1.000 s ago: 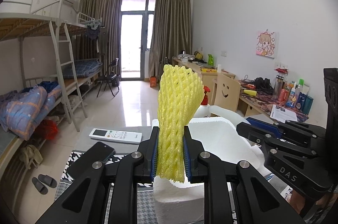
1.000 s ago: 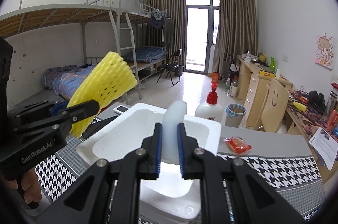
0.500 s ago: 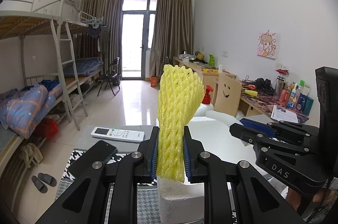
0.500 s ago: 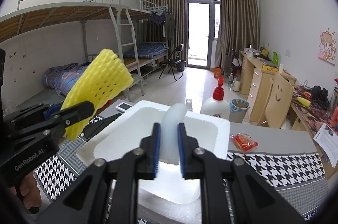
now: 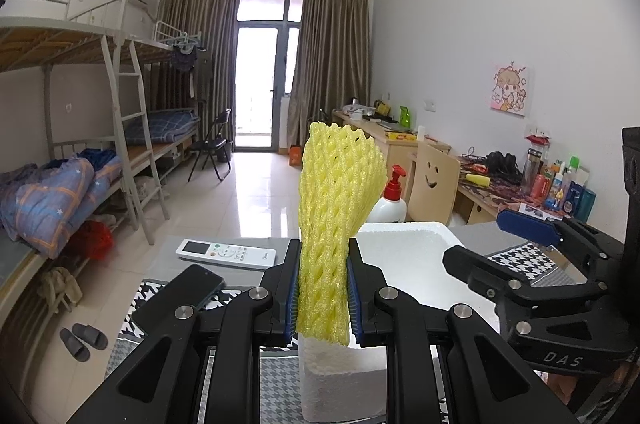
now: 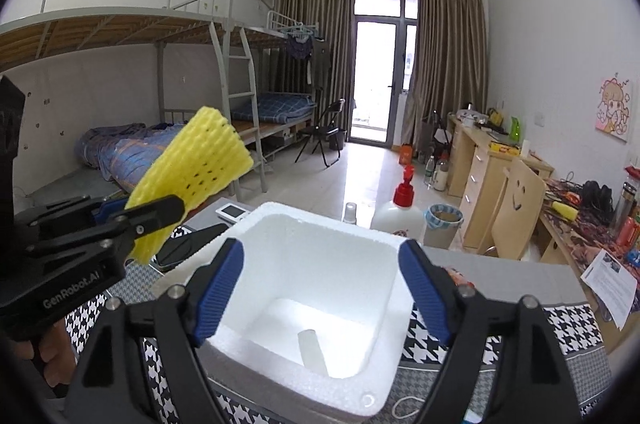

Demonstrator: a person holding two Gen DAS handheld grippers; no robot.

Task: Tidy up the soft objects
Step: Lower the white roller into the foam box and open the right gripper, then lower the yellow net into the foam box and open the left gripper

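Yellow foam net (image 5: 334, 224); white foam box (image 6: 320, 276) with a white piece (image 6: 312, 346) inside. Black-and-white houndstooth cloth (image 6: 560, 328). Blue gripper pads (image 6: 218, 292); white bottle (image 6: 402, 212), red pump.

A white remote control (image 5: 226, 253) lay on the grey tabletop, with a black phone (image 5: 188, 294) just beside it on the houndstooth cloth (image 6: 576, 324). Behind the table stood a white pump bottle with a red top (image 6: 402, 210) and a small lined bin (image 6: 442, 230). A wooden chair with a smiling face (image 5: 434, 186) faced a cluttered desk (image 6: 476, 160). Metal bunk beds (image 5: 120, 128) ran along the left wall, a folding chair (image 5: 212, 146) near them, slippers (image 5: 82, 340) on the tiled floor. Brown curtains (image 5: 328, 64) framed a glass door (image 5: 258, 84); a cartoon picture (image 5: 510, 92) hung on the right wall.
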